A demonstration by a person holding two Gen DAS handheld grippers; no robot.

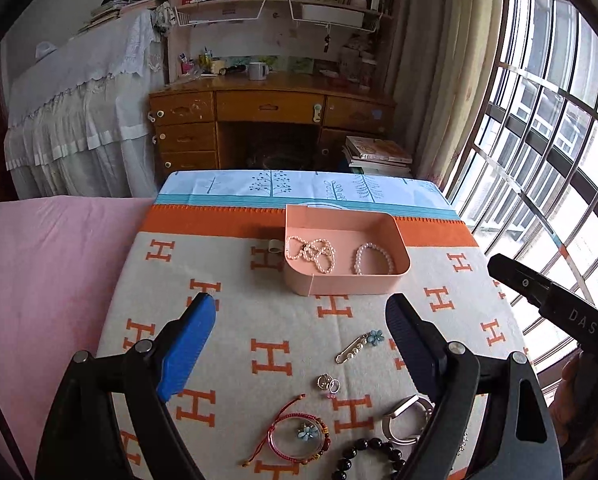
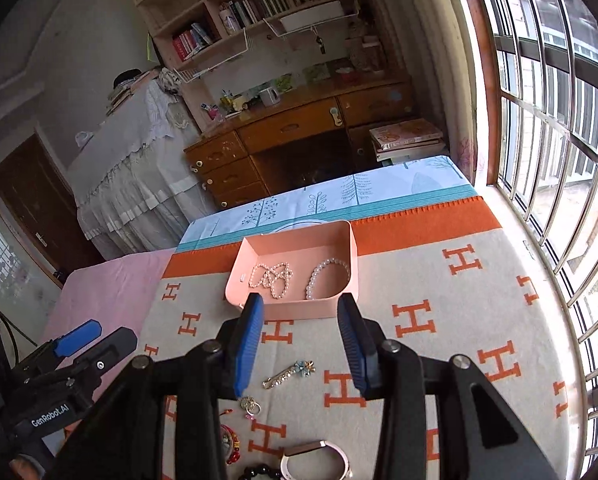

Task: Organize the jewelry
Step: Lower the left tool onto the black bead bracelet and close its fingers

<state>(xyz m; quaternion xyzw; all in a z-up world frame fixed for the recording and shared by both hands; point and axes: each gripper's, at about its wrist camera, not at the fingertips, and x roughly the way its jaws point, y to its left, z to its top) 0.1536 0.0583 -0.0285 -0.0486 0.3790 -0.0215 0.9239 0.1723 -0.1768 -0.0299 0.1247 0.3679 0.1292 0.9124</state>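
A pink tray (image 1: 299,284) (image 2: 235,280) stands on the H-patterned cloth and holds a pearl necklace (image 1: 313,254) (image 2: 273,276) and a pearl bracelet (image 1: 373,258) (image 2: 325,274). Nearer lie a flower pin (image 1: 359,346) (image 2: 289,374), a small ring charm (image 1: 328,383) (image 2: 250,406), a red cord bracelet (image 1: 297,436) (image 2: 231,444), a dark bead bracelet (image 1: 365,458) (image 2: 261,472) and a metal bangle (image 1: 405,420) (image 2: 315,460). My left gripper (image 1: 301,312) is open and empty above them. My right gripper (image 2: 301,316) is open and empty, just before the tray.
A small ring-like piece (image 1: 274,246) lies left of the tray. A pink bedsheet (image 1: 51,280) lies to the left, barred windows (image 1: 539,160) to the right, a wooden desk (image 1: 267,120) and a book stack (image 1: 379,156) beyond the table.
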